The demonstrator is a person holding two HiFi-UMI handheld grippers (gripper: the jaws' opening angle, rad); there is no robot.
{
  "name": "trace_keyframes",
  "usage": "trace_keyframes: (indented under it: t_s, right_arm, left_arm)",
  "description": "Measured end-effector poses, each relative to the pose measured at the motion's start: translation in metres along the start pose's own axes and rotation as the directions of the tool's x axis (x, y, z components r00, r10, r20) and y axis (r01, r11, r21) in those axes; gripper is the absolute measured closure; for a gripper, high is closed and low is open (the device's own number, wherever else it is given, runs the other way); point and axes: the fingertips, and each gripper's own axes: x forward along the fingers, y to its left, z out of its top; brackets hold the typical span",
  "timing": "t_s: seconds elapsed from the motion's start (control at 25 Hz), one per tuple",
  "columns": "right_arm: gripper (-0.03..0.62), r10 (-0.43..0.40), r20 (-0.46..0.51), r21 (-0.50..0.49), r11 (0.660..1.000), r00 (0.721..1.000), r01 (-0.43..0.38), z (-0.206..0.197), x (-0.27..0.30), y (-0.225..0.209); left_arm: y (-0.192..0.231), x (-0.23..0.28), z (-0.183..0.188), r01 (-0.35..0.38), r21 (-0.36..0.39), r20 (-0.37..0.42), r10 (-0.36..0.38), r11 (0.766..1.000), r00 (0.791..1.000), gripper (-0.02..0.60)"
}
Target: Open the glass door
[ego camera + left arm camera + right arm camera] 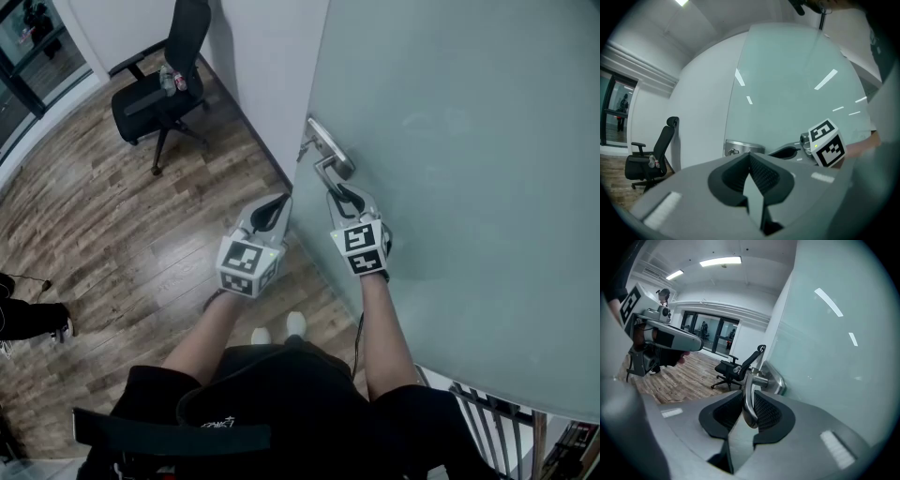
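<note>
Your right hand-held gripper [749, 405] is pinching the free end of the metal lever handle [748, 380], with its ribbed pads pressed on both sides of the bar. The grasp is made, so the step in hand looks like working the latch. The handle stands on a steel plate [330, 142] at the edge of the frosted glass door [469, 187], with the white wall [267, 75] just beyond that edge. Swing the bar about its spindle at the plate rather than dragging it sideways; it is smooth and rounded, so it may slide out through the pads. Move the door only once the latch gives. Your left hand-held gripper [274, 212] hangs just beside the handle, jaws pressed together on nothing; hold it away from the door's edge.
</note>
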Motion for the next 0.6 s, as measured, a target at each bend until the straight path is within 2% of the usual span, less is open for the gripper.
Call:
trace_keyframes:
  t_s: [0.4, 0.6]
  right_arm:
    - [0.51, -0.005, 0.004, 0.005, 1.0, 1.0, 0.005, -0.003, 0.003, -0.003]
    - [0.508, 0.008, 0.066, 0.03, 0.999, 0.998, -0.01, 0.005, -0.009, 0.0]
  left_arm:
    - [-0.002, 0.0, 0.001, -0.004, 0.012, -0.005, 0.004, 1.0, 1.0, 0.581]
    - [-0.002, -0.009, 0.002, -0.007, 0.013, -0.005, 0.007, 1.0, 1.0, 0.581]
